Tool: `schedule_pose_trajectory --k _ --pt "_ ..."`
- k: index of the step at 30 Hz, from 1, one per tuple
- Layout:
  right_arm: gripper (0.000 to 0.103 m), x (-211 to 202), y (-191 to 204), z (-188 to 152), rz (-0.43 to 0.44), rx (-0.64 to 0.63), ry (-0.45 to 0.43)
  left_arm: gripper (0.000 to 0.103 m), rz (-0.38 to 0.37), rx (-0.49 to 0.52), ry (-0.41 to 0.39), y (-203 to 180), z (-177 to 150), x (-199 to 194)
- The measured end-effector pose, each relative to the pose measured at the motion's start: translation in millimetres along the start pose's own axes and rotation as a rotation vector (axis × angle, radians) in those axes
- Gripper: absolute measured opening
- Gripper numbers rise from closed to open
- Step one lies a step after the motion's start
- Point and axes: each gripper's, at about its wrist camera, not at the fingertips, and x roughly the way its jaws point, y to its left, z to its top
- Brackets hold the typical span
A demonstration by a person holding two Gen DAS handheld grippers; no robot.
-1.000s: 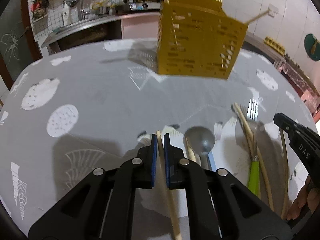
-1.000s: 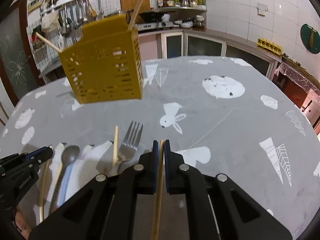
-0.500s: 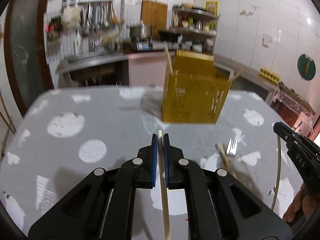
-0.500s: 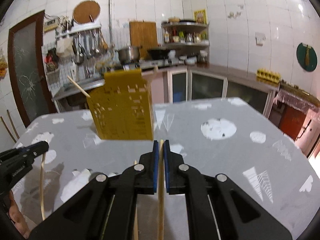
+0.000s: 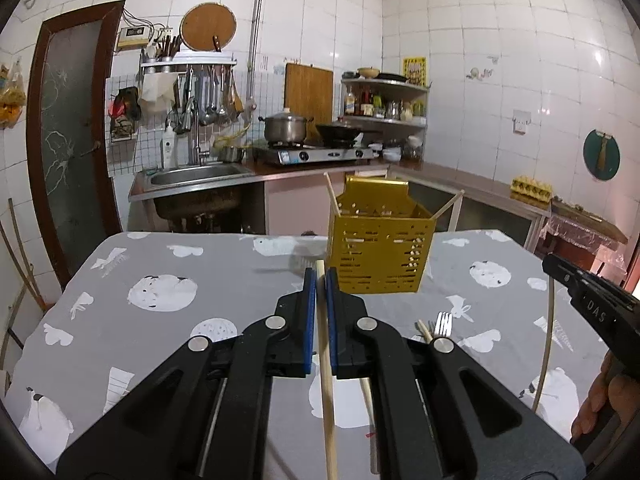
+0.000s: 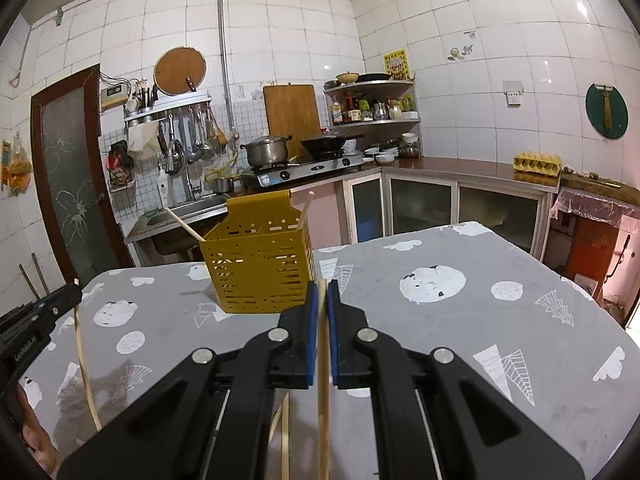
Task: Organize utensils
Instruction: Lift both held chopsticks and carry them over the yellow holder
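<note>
My left fingers (image 5: 320, 276) and right fingers (image 6: 322, 288) each pinched a chopstick (image 5: 327, 380) upright, short of the yellow basket (image 5: 378, 256).

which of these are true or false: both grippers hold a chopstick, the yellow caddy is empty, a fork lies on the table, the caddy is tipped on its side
1. Both grippers hold a chopstick. True: the left gripper and the right gripper are each shut on one.
2. The yellow caddy is empty. False: two chopsticks already stand in it.
3. A fork lies on the table. True.
4. The caddy is tipped on its side. False: it stands upright.
</note>
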Motion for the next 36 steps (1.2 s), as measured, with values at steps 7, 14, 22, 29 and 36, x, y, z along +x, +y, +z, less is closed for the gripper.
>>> schedule_pose_trajectory --k 7,14,22,29,36 --pt "0.005 -16.7 1.8 3.6 0.01 -0.012 -0.038 0.004 -0.014 0.0 -0.028 -3.4 -0.5 -10.3" --pt "0.005 -32.3 10.4 13.2 0.004 -0.041 -0.106 0.004 -0.03 -0.014 -0.056 3.0 7.2 -19.0" --pt "0.005 -29.2 15.6 31.5 -0.005 -0.059 -0.146 0.004 -0.036 -0.027 -0.08 7.4 23.4 -11.2" --pt "0.005 -13.5 18.9 47.3 -0.01 -0.073 -0.165 0.004 -0.038 -0.032 -0.084 10.5 36.7 10.4" --pt "0.005 2.3 26.9 62.6 -0.008 -0.102 -0.181 0.004 -0.038 -0.016 -0.104 9.3 51.0 27.9"
